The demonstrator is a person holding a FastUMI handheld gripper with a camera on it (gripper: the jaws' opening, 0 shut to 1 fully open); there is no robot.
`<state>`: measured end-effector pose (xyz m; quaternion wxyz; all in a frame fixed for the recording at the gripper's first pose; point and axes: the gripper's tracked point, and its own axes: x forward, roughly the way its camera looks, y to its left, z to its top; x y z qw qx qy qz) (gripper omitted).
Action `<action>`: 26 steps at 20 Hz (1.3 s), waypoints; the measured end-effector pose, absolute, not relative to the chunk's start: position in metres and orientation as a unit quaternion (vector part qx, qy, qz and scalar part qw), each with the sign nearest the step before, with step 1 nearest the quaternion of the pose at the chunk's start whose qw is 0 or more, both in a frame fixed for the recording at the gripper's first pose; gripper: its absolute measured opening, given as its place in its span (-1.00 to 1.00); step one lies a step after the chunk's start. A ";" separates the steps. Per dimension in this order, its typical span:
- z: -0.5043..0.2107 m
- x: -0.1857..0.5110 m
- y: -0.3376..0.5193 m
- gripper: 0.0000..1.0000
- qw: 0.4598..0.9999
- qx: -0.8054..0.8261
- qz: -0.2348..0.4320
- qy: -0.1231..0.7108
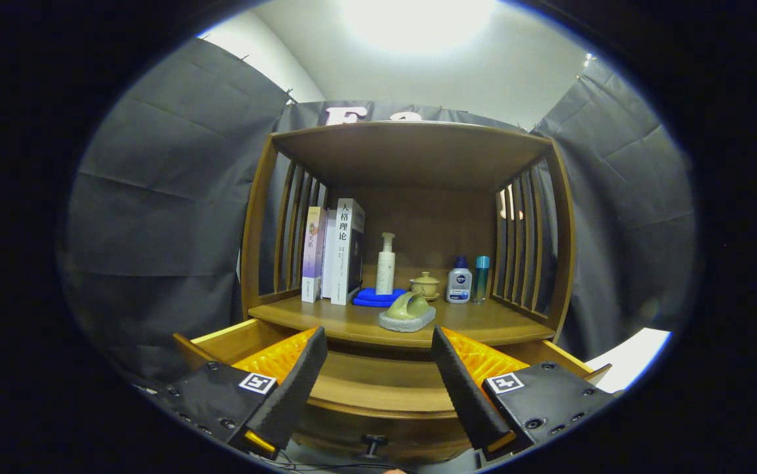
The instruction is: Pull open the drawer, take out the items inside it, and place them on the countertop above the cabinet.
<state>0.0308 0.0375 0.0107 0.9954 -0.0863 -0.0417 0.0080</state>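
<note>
The wooden cabinet's drawer [378, 378] stands pulled open below the countertop [484, 322], its knob [373, 445] nearest me. What shows of the drawer's inside between my fingers holds nothing; the fingers hide its sides. My gripper [378, 334] hovers over the drawer, open, with nothing between the fingers, and the tips reach the countertop's front edge. Just beyond the tips, at the front of the countertop, sits a green rounded piece on a grey stone base [407, 314].
Further back on the countertop stand three books [336, 253], a white pump bottle [386, 265] on a folded blue cloth [373, 297], a lidded tea cup [425, 285], a white bottle with a blue cap [459, 281] and a teal bottle [481, 277]. Slatted side walls and a top shelf [411, 148] enclose it.
</note>
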 end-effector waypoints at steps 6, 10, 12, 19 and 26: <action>-0.019 0.005 0.041 0.99 0.997 -0.059 0.014 -0.044; -0.053 -0.003 0.040 0.99 0.998 -0.058 0.018 -0.011; -0.069 -0.005 0.042 0.99 0.998 -0.061 0.022 0.004; -0.111 0.002 0.034 0.99 0.998 -0.043 0.015 0.042; -0.126 0.010 0.023 0.97 0.997 -0.049 -0.010 0.057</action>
